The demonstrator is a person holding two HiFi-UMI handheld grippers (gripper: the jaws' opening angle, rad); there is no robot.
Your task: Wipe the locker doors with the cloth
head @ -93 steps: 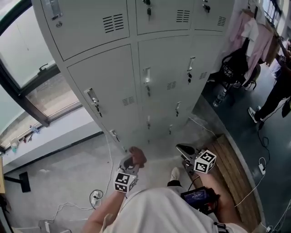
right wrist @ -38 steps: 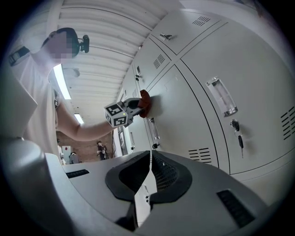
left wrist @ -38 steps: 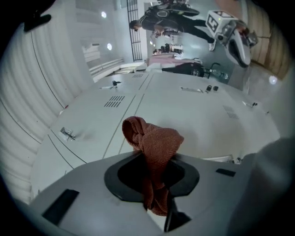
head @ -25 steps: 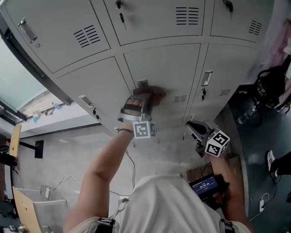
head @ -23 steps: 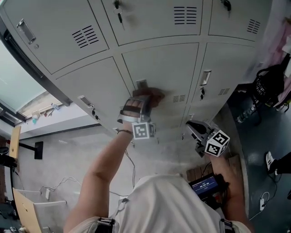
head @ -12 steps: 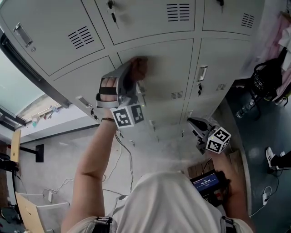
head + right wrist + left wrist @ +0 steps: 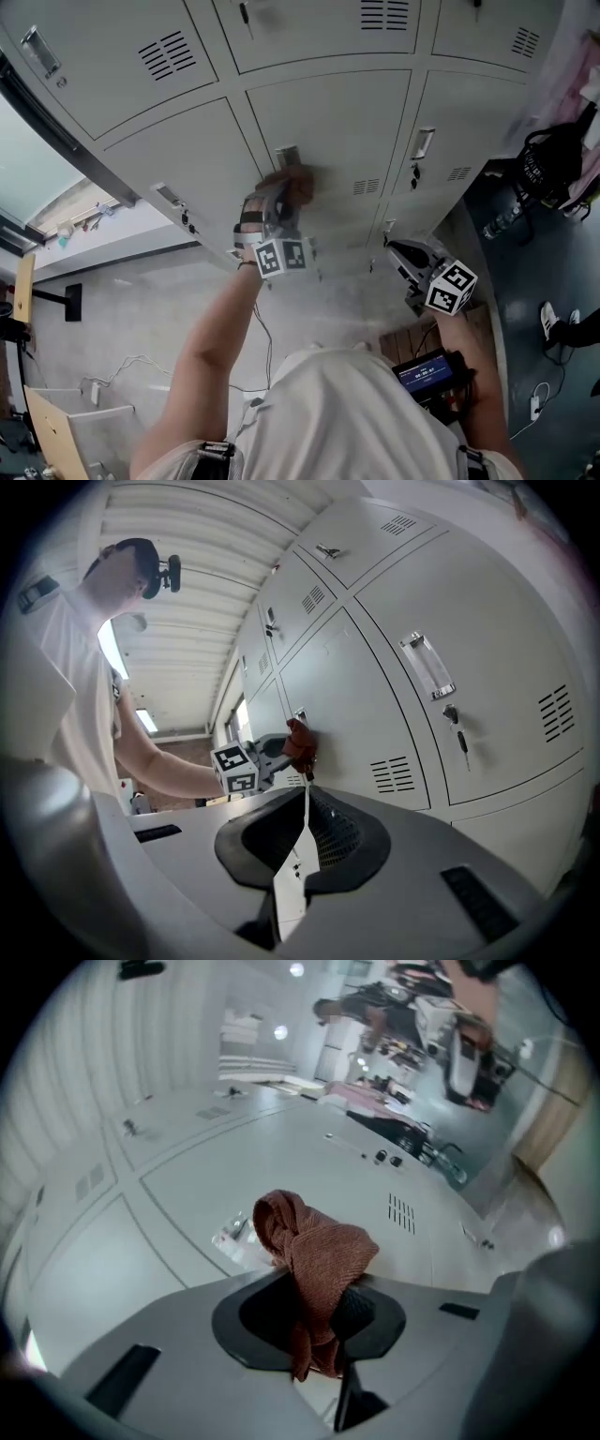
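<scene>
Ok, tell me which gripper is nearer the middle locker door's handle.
Left. The left gripper holds the cloth right by the handle; the right gripper hangs lower and off to the right, shut and empty.

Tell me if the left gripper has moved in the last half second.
Yes. The left gripper, shut on the reddish-brown cloth, has come down the grey locker door, level with its vent slots.

No lettering is legible on the locker doors or the small lit screen.
</scene>
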